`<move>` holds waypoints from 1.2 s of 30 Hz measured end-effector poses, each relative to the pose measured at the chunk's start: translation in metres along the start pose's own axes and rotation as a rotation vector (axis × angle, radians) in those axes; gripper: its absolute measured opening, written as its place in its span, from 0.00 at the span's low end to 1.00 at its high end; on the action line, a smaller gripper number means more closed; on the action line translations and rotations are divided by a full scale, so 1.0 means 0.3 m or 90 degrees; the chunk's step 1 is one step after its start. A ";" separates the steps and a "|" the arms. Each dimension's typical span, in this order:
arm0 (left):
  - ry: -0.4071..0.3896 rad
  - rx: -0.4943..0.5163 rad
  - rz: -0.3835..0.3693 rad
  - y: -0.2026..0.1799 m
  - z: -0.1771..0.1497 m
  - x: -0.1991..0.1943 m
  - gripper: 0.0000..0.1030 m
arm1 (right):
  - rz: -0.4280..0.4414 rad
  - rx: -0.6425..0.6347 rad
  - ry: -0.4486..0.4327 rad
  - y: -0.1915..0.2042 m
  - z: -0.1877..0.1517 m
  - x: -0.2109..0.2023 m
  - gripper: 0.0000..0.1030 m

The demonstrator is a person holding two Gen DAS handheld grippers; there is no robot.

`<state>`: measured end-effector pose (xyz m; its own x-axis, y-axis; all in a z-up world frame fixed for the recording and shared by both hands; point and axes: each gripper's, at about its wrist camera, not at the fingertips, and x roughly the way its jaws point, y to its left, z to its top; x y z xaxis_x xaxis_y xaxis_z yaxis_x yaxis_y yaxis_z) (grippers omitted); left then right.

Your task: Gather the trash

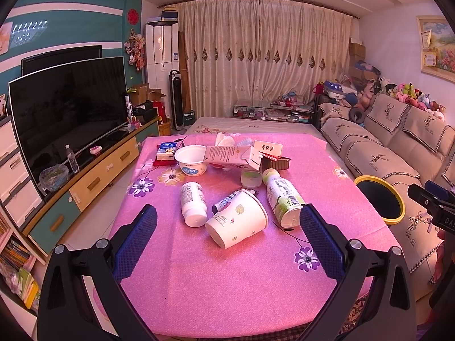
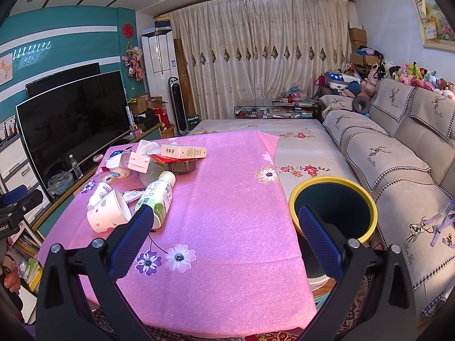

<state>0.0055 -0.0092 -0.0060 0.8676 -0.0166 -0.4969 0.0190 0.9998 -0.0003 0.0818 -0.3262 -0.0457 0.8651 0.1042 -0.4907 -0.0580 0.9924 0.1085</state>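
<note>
both grippers hovered over the pink floral tablecloth (image 1: 227, 278), neither touching anything. left gripper (image 1: 227, 216) had its blue pads spread wide, nothing between them; right gripper (image 2: 224, 218) was released too, jaws wide apart, empty

trash sat in a loose cluster toward the far half of the table: a paper cup (image 1: 237, 221) tipped on its side just ahead of the left gripper, a white pill bottle (image 1: 193, 203) lying beside it on the left, a green-label drink bottle (image 1: 281, 199) lying on the right, and a small tube (image 1: 224, 201) poking out from behind the cup (label too small to read). further back were a white yogurt tub (image 1: 191, 160) standing upright, a carton (image 1: 233, 157) on its side touching the tub's rim, a brown plastic tray (image 1: 275, 162), a flat white box (image 1: 268, 147), crumpled tissue (image 1: 224, 139) and a tissue pack (image 1: 166, 151)

the yellow-rimmed bin (image 2: 334, 207) stood off the table's right edge, between table and sofa (image 2: 398, 153), just beyond the right gripper's right finger in the right wrist view. tv (image 1: 68, 108) was on the left wall
</note>
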 end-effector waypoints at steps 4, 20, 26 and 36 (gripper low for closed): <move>-0.001 0.003 -0.002 -0.003 0.000 0.003 0.96 | 0.000 0.001 0.000 -0.001 0.001 0.000 0.94; -0.001 0.005 -0.001 -0.008 0.002 0.000 0.96 | 0.000 0.002 0.000 -0.006 0.004 0.002 0.94; 0.003 0.005 -0.002 -0.008 -0.002 0.006 0.96 | 0.000 0.006 0.002 -0.008 0.003 0.008 0.94; 0.009 -0.003 -0.001 0.008 -0.008 0.027 0.96 | 0.006 0.007 0.010 0.006 -0.001 0.041 0.94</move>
<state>0.0112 -0.0069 -0.0122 0.8607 -0.0176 -0.5089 0.0174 0.9998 -0.0051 0.0922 -0.3230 -0.0516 0.8566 0.1153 -0.5029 -0.0608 0.9905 0.1235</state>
